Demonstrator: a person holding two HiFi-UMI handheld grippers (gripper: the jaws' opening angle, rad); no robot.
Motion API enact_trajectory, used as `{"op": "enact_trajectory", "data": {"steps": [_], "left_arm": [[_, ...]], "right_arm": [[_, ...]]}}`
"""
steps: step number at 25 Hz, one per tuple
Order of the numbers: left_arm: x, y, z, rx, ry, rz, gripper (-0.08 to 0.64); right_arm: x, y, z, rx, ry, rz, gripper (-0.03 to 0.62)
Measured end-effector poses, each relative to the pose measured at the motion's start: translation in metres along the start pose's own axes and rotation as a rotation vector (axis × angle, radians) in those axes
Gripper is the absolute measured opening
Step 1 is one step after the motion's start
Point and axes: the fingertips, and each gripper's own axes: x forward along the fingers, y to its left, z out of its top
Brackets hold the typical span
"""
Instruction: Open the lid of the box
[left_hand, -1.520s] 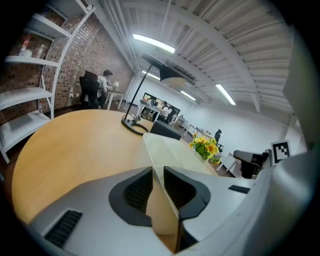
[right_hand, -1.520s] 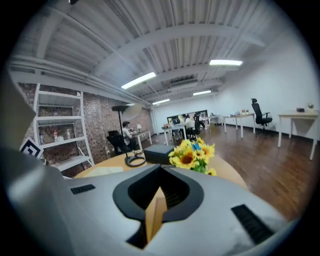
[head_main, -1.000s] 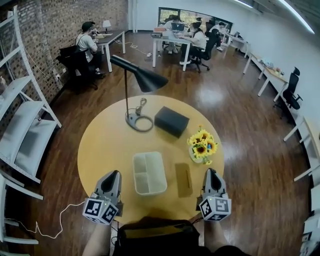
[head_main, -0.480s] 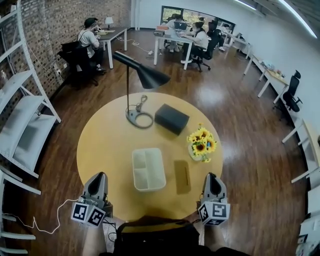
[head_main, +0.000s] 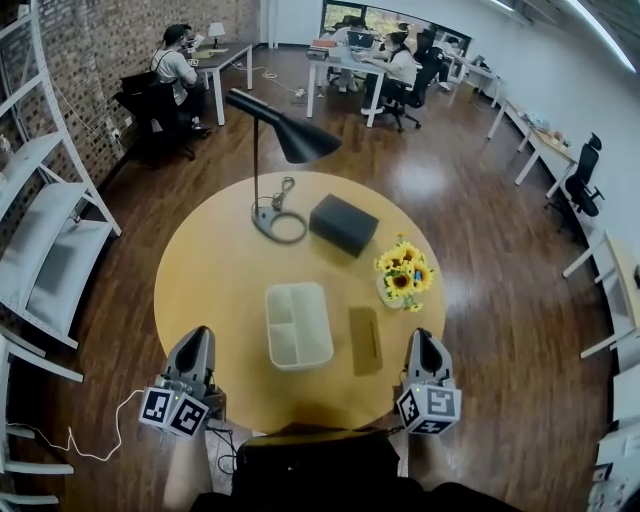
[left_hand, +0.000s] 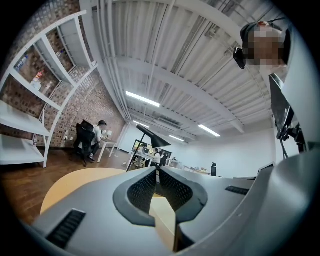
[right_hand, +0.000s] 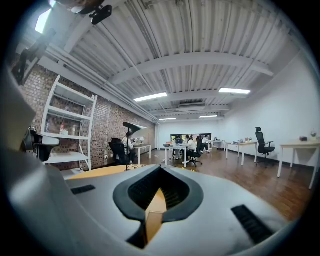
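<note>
Left claw (head_main: 195, 336) has drawn back and outward from its position a second ago: it then reached in over the near part of the counter (head_main: 210, 280) and now sits at the counter's near-left rim. Right claw (head_main: 422, 338) is in much the same place at the near-right rim.

Left claw: in the left gripper view the two jaws meet along their length, with nothing between them. Only the yellow counter surface shows through the hollow behind the tips.

Right claw: the right gripper view shows the same condition, jaws fully together and holding nothing.

Task item: the white compartmented box (head_main: 298, 325) lies flat on the counter, near the front and roughly centred, between the two claws and apart from both. Its inner dividers are visible from above, one long compartment and two smaller ones. Whether a clear lid covers them cannot be told. A flat brownish rectangular panel (head_main: 366, 340) lies on the counter just right of the box, parallel to it and not touching it.

Other items on the counter: a black box (head_main: 343, 224) sits beyond the centre. A black desk lamp (head_main: 300, 143) stands to its left, with its cable coiled at the base. A bunch of sunflowers (head_main: 405, 272) stands to the right, near the panel's far end.
</note>
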Motion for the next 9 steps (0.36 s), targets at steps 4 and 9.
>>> {"op": "enact_trajectory", "data": {"steps": [4, 9], "left_arm": [[0.0001, 0.0039, -0.0002, -0.018, 0.000, 0.001, 0.011], [-0.0043, 0.0067, -0.0007, -0.062, -0.010, 0.024, 0.009]], "right_arm": [[0.0016, -0.0014, -0.0016, 0.013, 0.006, -0.006, 0.000], [0.0044, 0.0066, 0.0002, 0.027, 0.015, 0.017, 0.000]]}}
